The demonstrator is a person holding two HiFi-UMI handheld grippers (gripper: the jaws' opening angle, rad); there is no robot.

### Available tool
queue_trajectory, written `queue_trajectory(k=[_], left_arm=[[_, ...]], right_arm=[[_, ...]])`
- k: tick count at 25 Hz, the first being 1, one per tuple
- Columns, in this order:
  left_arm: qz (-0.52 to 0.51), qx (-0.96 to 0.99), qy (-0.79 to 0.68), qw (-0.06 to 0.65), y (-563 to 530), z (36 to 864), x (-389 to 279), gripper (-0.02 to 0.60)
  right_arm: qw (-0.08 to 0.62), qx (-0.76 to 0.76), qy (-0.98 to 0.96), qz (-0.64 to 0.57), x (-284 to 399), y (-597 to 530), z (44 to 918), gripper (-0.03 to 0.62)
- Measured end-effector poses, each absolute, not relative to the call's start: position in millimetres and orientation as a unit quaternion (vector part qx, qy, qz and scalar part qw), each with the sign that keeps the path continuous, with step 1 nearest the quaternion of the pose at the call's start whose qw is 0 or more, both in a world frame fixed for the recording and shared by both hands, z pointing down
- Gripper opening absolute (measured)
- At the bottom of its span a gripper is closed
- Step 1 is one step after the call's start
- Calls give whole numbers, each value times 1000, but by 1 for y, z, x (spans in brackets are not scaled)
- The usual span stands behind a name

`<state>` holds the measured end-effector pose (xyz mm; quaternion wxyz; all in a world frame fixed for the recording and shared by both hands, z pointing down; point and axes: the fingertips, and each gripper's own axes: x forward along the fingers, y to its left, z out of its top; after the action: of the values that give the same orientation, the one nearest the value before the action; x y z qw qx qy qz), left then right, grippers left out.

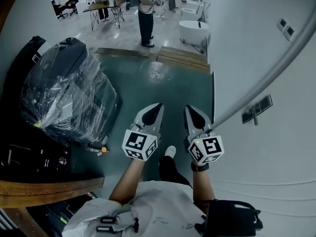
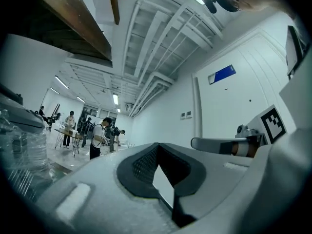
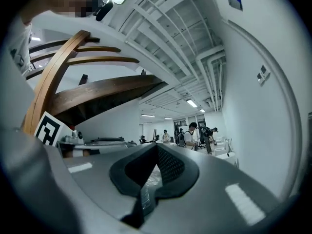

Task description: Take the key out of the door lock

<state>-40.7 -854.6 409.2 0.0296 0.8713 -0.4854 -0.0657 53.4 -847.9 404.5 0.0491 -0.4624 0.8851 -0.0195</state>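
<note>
White shirt (image 1: 153,209), creased cloth, fills the bottom of the head view. Black bag (image 1: 232,218) with a strap loop is at the person's right hip. One pale shoe (image 1: 170,152) shows between the forearms.

Left gripper (image 1: 159,106) and right gripper (image 1: 188,108): matte grey-white wedge shells side by side, both pointing level along the corridor. Each carries a marker cube (image 1: 139,144) with black-and-white square codes and no readable text.

Left gripper view: fingers (image 2: 141,165) are dark rubbery pads with a fine grid texture. Tips are together and there's nothing between them, just bare wall showing through the notch behind the tips. Right gripper view: fingers (image 3: 170,165) have the same pads, tips together, nothing held.

Key: can't make it out in any view. Closest candidate is a dark rectangular handle plate (image 1: 256,109) with a short lever, on the smooth white surface just right of the right gripper and not touching it. White panelled door (image 2: 243,91) carries a blue rectangular sign (image 2: 224,73), print too small to read. Two small square switch plates (image 1: 285,27) are higher on the wall.

Left of the grippers is a bulky black item in glossy, crinkled plastic wrap (image 1: 69,90), with a curved wooden beam (image 1: 49,189) below it. The floor (image 1: 163,83) is dark green and slightly glossy. Wooden planks (image 1: 163,56) cross it, with pale floor beyond. A round white tub (image 1: 193,32) is on the right, and a person (image 1: 145,14) stands mid-corridor.
</note>
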Motion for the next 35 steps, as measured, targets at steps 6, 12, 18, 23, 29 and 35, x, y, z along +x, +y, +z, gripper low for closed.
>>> queue_trajectory(k=[6, 12, 18, 23, 29, 35], left_arm=[[-65, 875, -480, 18, -996, 392, -1, 2], [-60, 901, -429, -13, -1084, 369, 64, 2], [-41, 933, -358, 8, -1162, 392, 142, 2], [-53, 974, -221, 20, -1204, 388, 223, 2], [-46, 999, -5, 27, -1172, 383, 366, 2], [-41, 982, 181, 46, -1114, 391, 431, 2]], right_arm=[[63, -469, 881, -12, 95, -986, 392, 6], [79, -507, 858, -10, 156, -1080, 377, 6], [68, -558, 826, -42, 214, -1124, 409, 6], [59, -678, 732, -33, 284, -1141, 414, 6], [65, -832, 550, -12, 408, -1082, 400, 6], [52, -919, 391, -22, 439, -1013, 417, 6]])
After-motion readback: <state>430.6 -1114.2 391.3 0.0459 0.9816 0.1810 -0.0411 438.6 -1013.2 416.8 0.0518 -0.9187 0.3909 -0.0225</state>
